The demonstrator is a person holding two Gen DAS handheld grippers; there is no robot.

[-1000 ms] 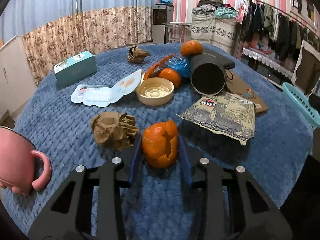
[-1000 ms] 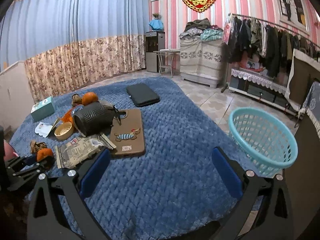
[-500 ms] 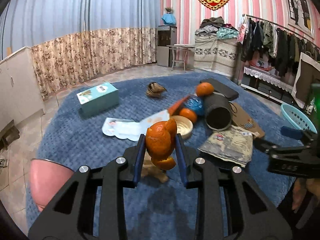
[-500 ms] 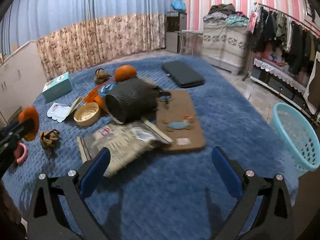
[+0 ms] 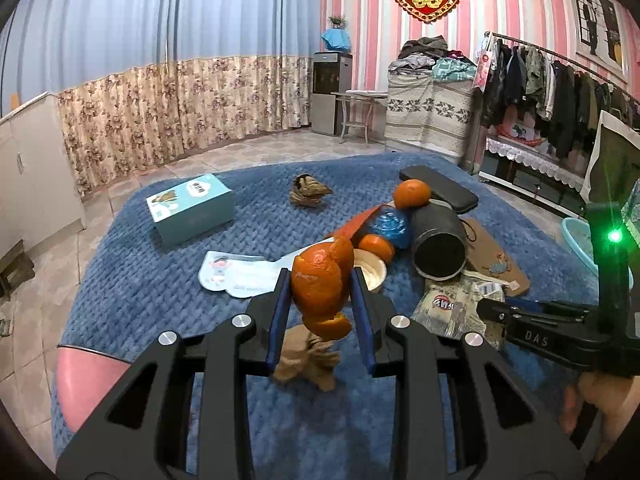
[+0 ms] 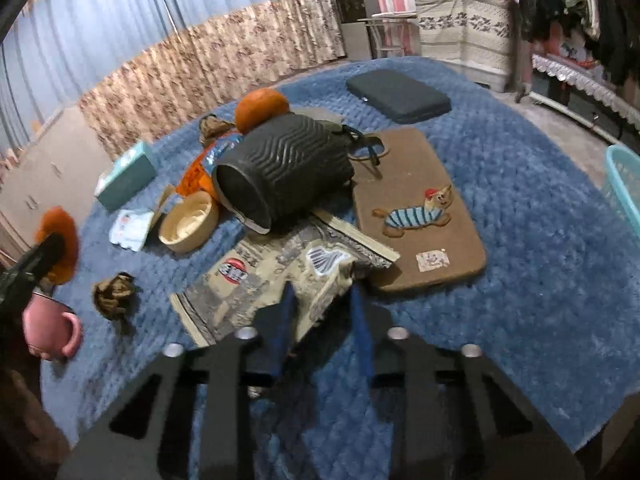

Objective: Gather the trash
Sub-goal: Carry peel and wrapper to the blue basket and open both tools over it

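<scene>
My left gripper (image 5: 320, 304) is shut on a piece of orange peel (image 5: 323, 284) and holds it up above the blue cloth table (image 5: 140, 280). The peel also shows in the right wrist view (image 6: 60, 240). My right gripper (image 6: 322, 314) has its jaws narrowed around the near edge of a crinkled grey snack bag (image 6: 280, 276); the bag also shows in the left wrist view (image 5: 452, 304). A crumpled brown paper ball (image 5: 308, 356) lies under the held peel and also shows in the right wrist view (image 6: 114, 294). A second brown wad (image 5: 308, 194) lies far back.
A black ribbed cylinder (image 6: 280, 172) lies on its side with an orange (image 6: 260, 106) behind it. A cream bowl (image 6: 188, 224), teal box (image 6: 126, 174), pink mug (image 6: 48, 328), brown dog-print mat (image 6: 416, 208), dark case (image 6: 396, 94) and teal basket (image 6: 624, 188) at the right edge.
My left gripper has lifted the orange peel off the table and raised it. My right gripper has moved down and left to the snack bag, and its jaws have narrowed on the bag's edge.
</scene>
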